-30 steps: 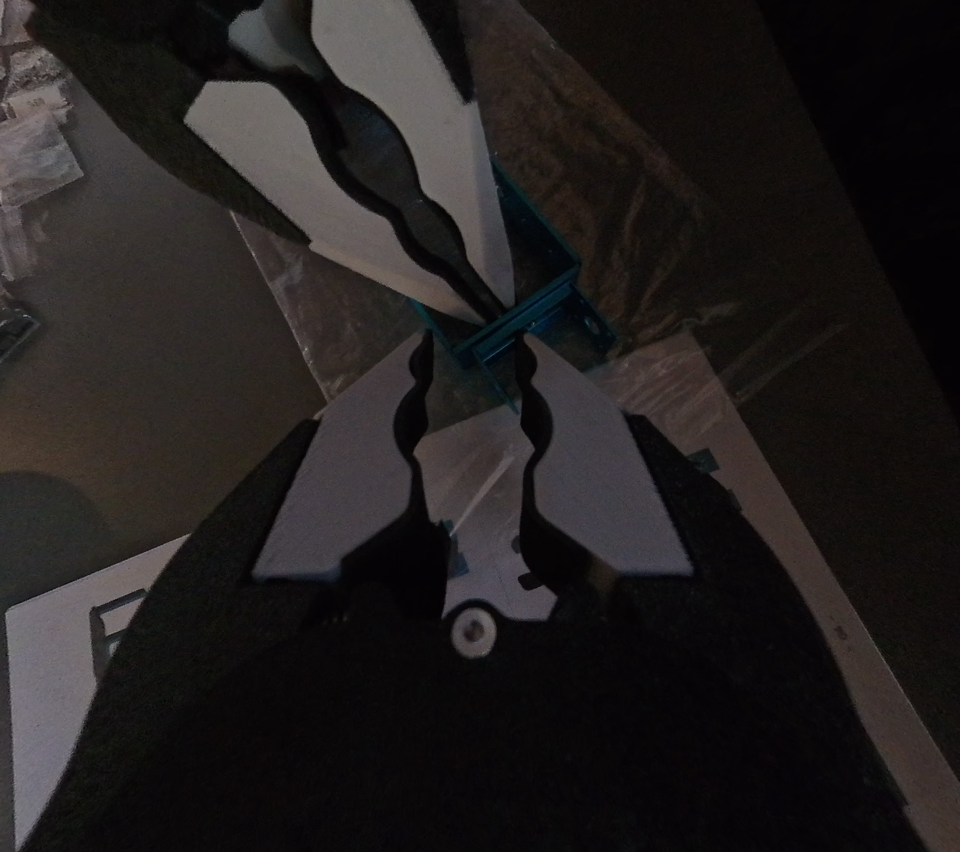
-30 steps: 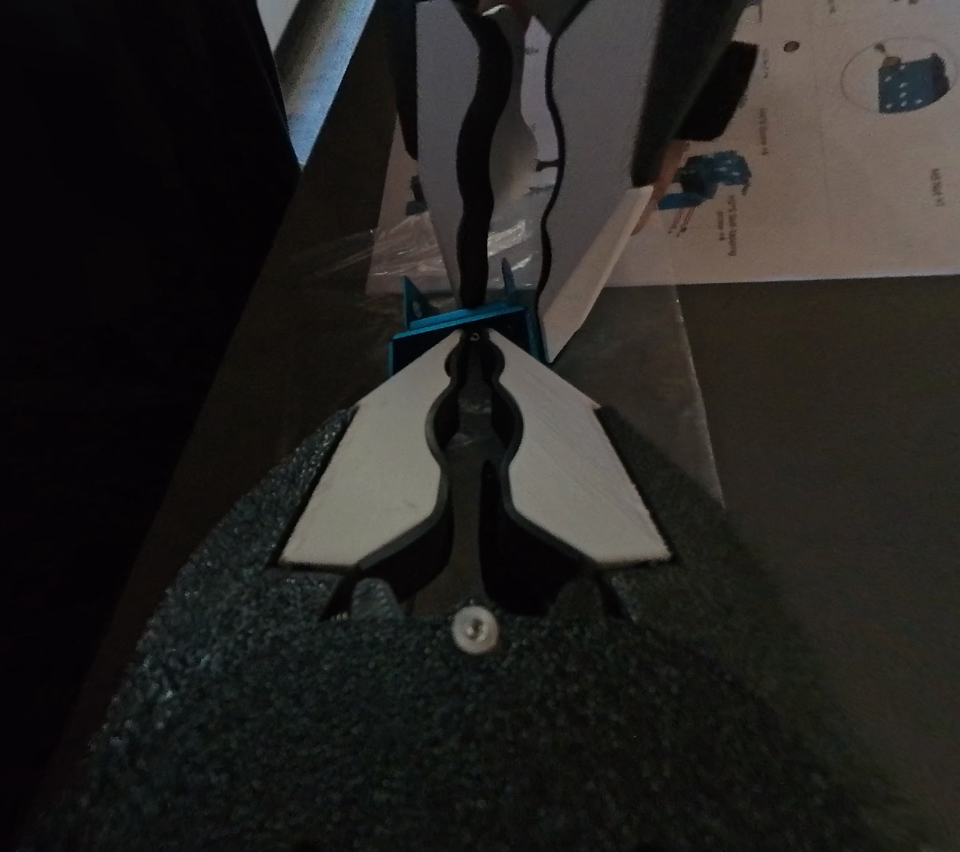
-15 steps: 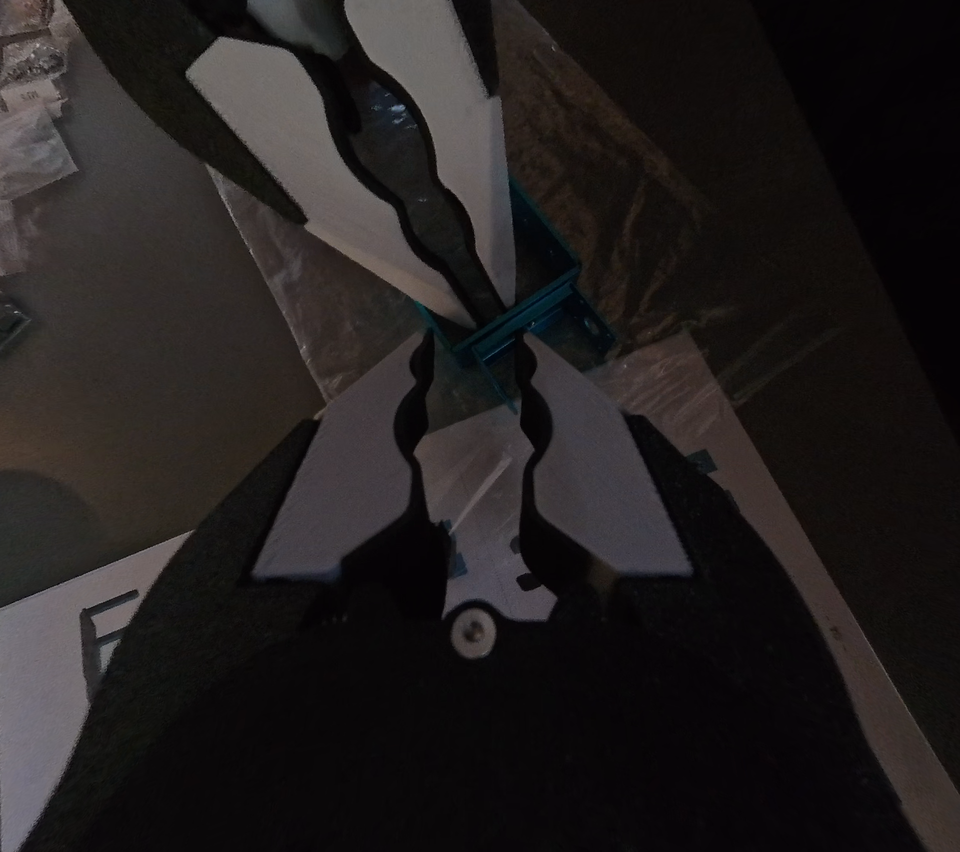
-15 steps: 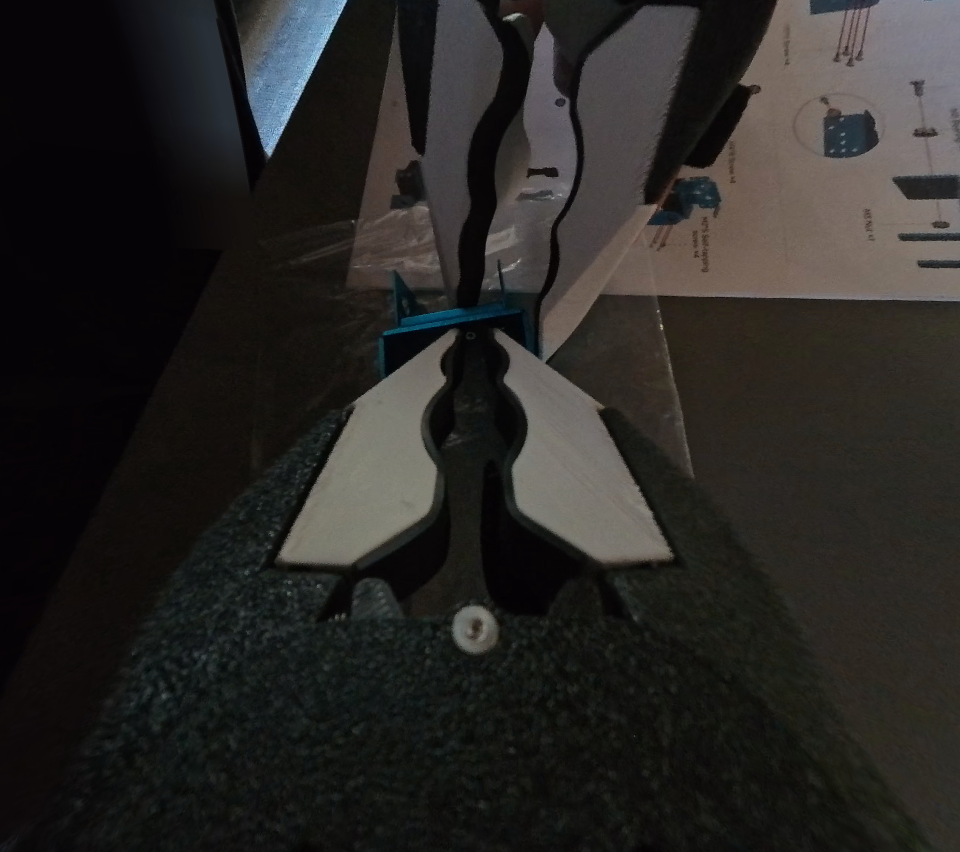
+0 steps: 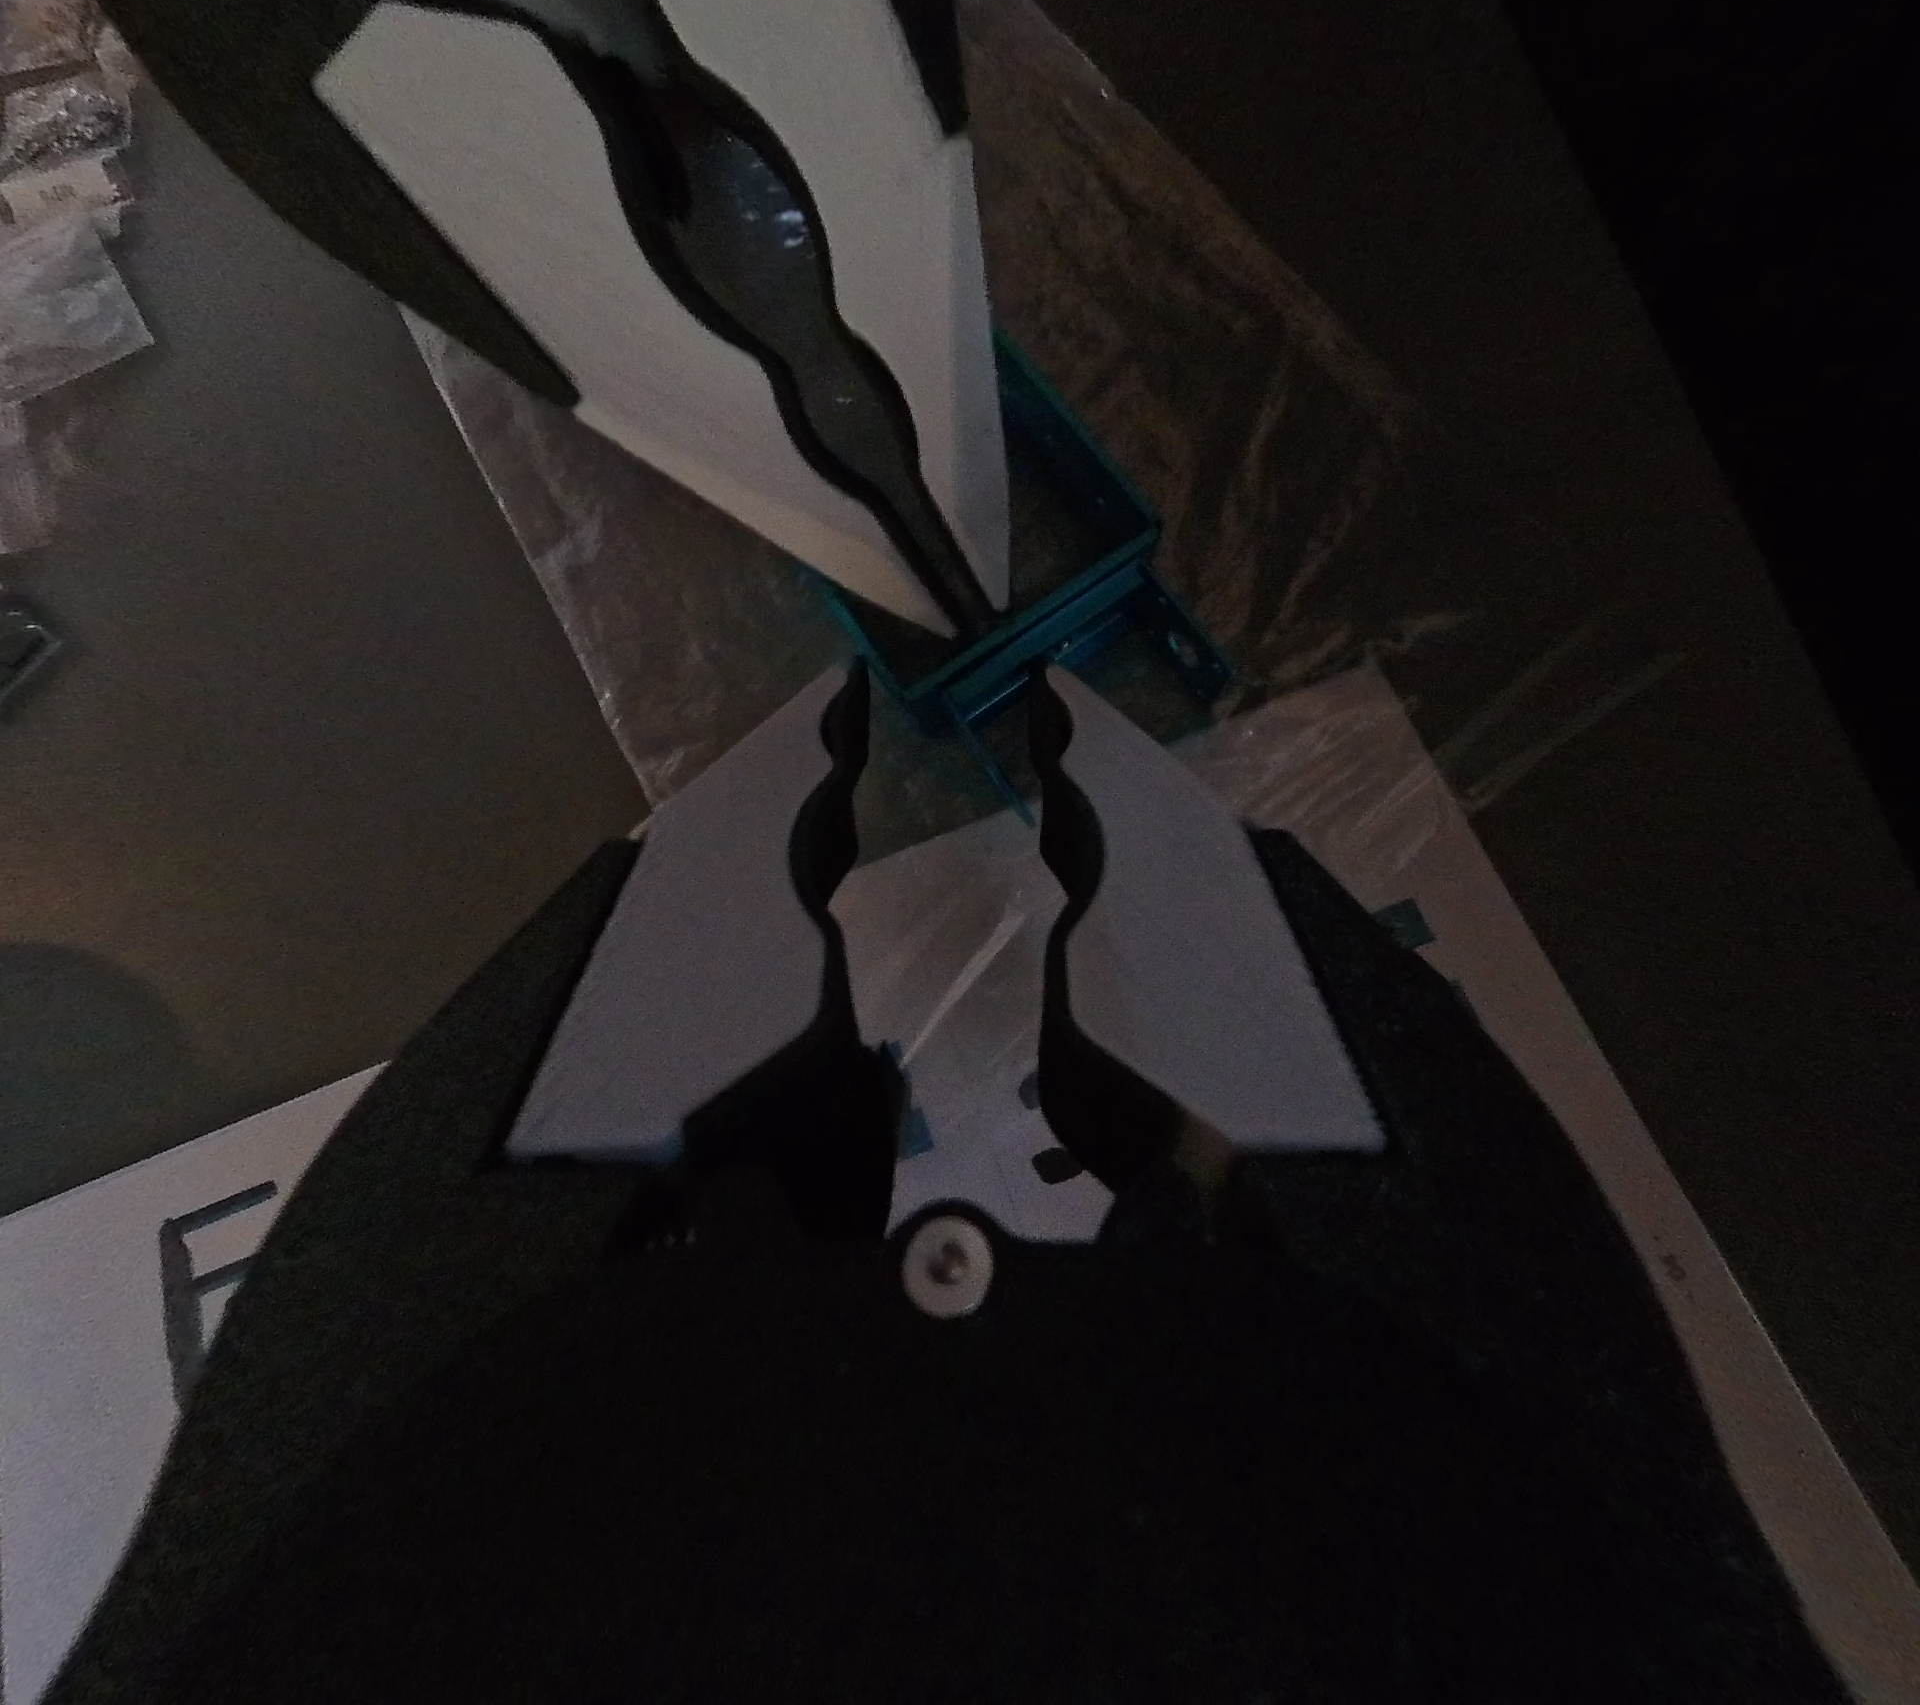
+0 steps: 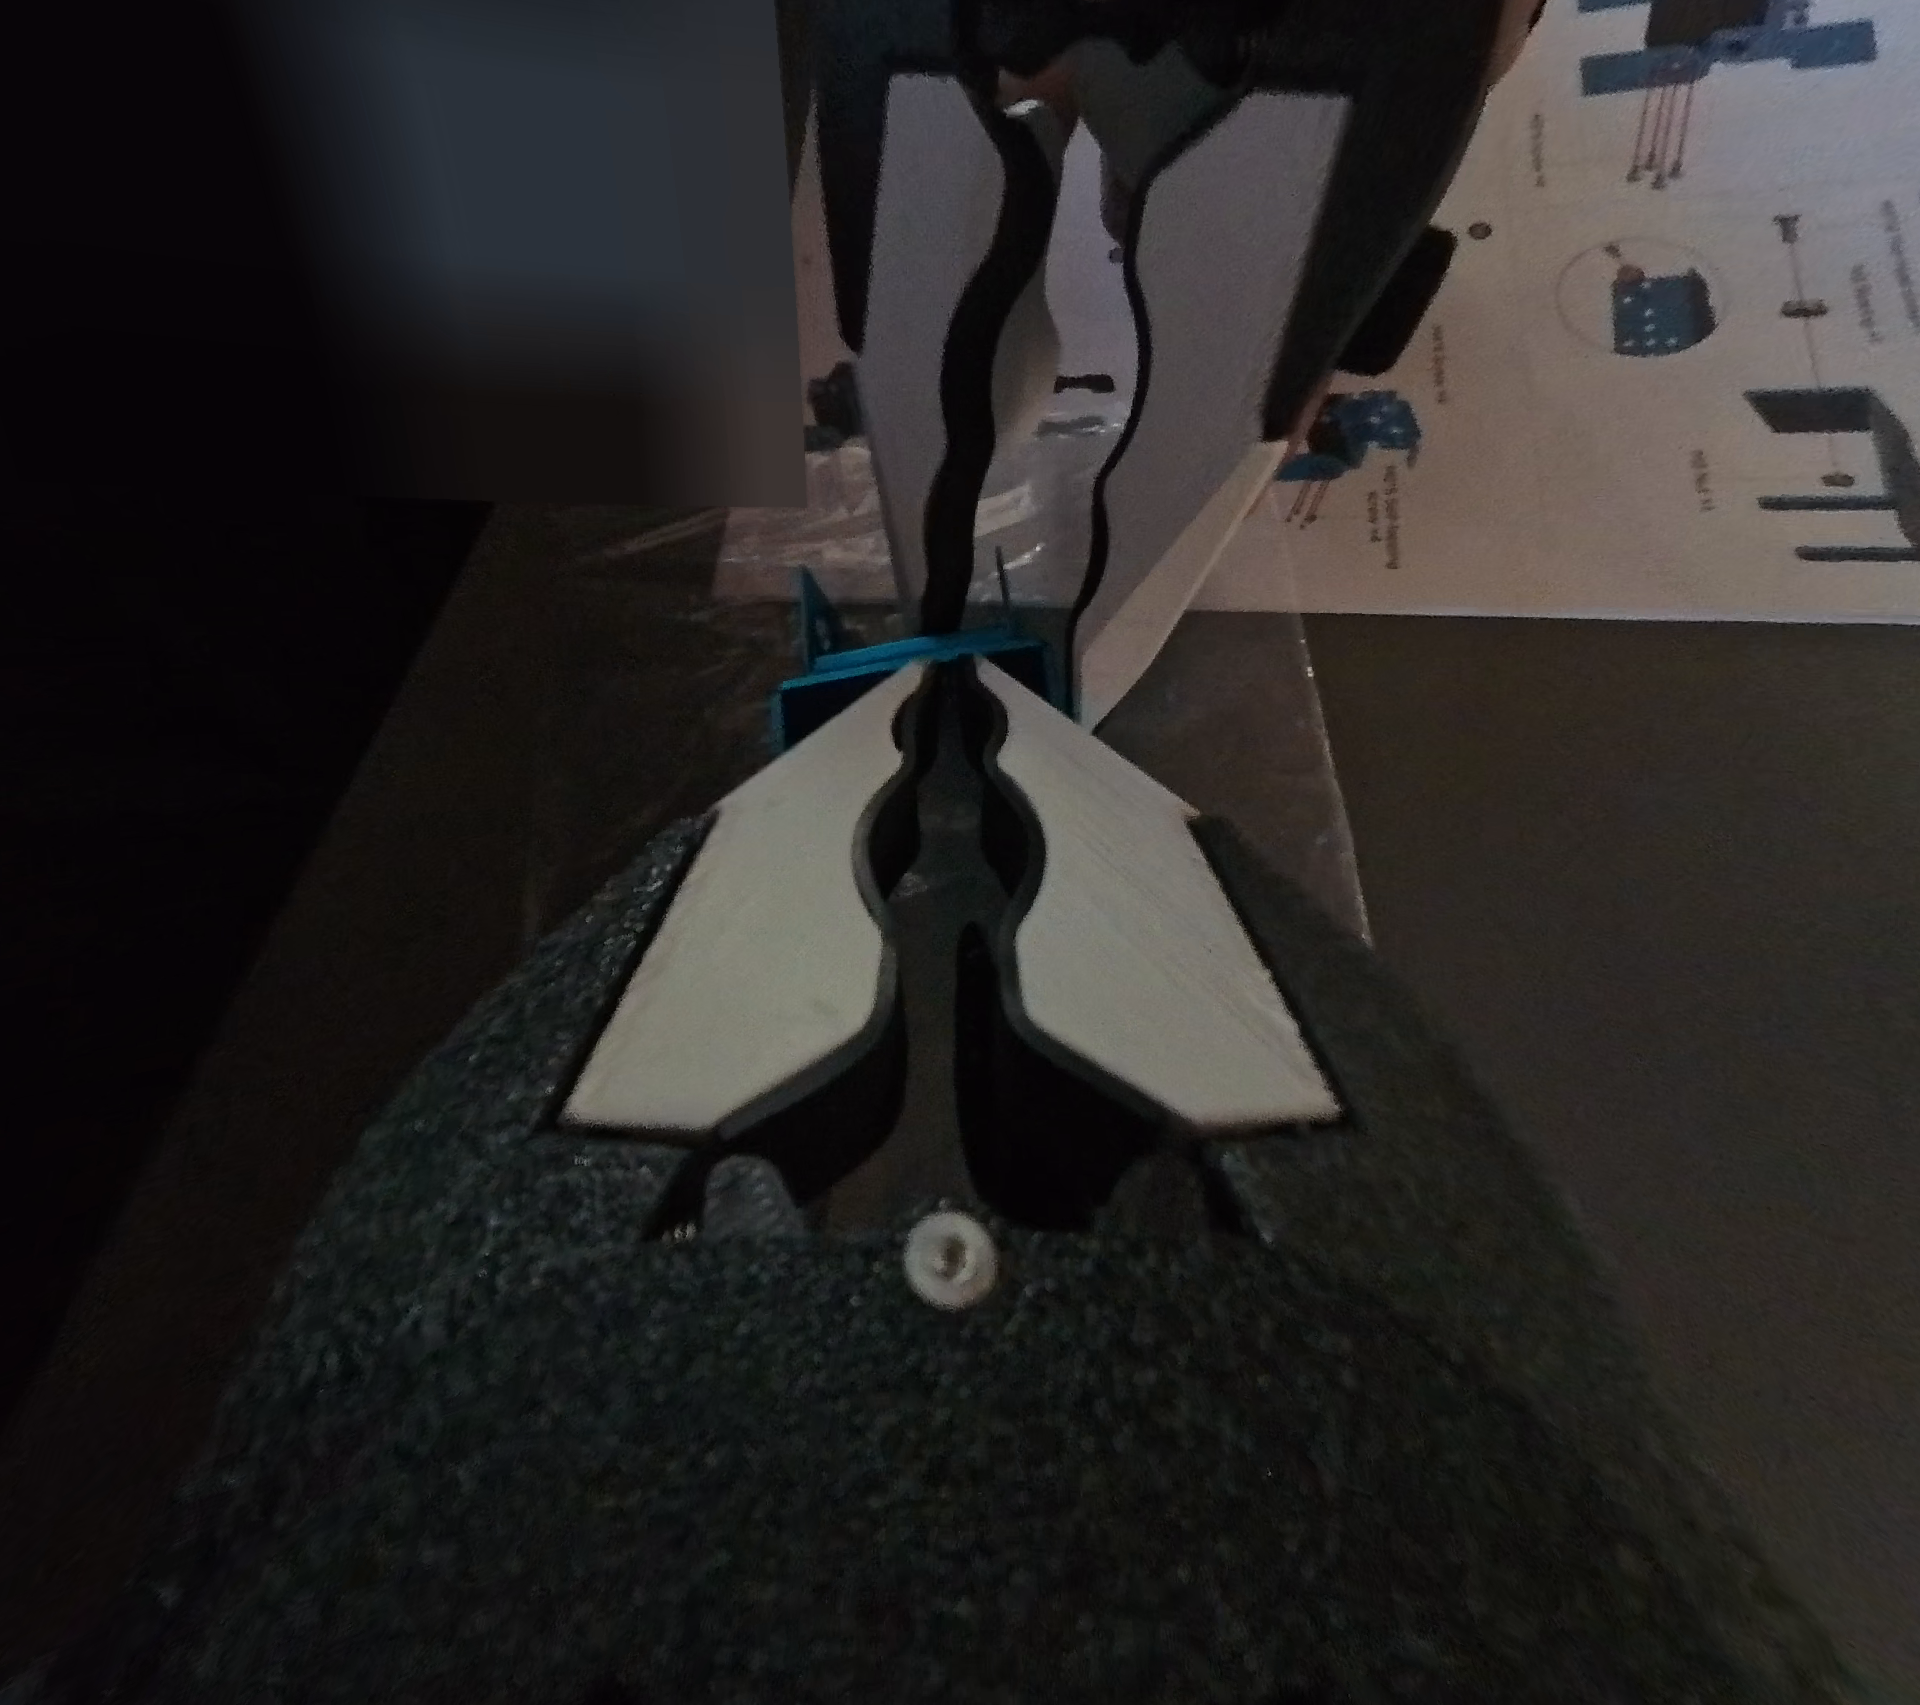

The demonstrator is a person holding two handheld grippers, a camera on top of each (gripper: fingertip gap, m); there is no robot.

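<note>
Although the light is dim, both views show the two grippers meeting tip to tip over a small blue metal bracket (image 5: 1039, 647) that lies on a sheet of clear plastic wrap (image 5: 1195, 367) on the dark table (image 5: 260, 720).

In the right wrist view, the right gripper (image 6: 948, 666) has its jaws pressed almost together, pinching the near top edge of the blue metal bracket (image 6: 914, 653) between its tips. The left wrist view shows the same gripper (image 5: 961, 606) coming in from the far side, its tips closed on the bracket's rim.

The left gripper (image 5: 948, 684) has its jaws spread, with a clear gap between them. Its tips reach the near side of the bracket and straddle a thin upright flange there; whether they touch the metal cannot be told. In the right wrist view the left gripper (image 6: 1003, 616) comes down from the far side, jaws apart, its tips just beyond the bracket.

A white instruction sheet (image 6: 1662, 305) with blue diagrams lies beyond the bracket, partly under the plastic wrap. Small packets (image 5: 52, 284) lie at the far left of the table.
</note>
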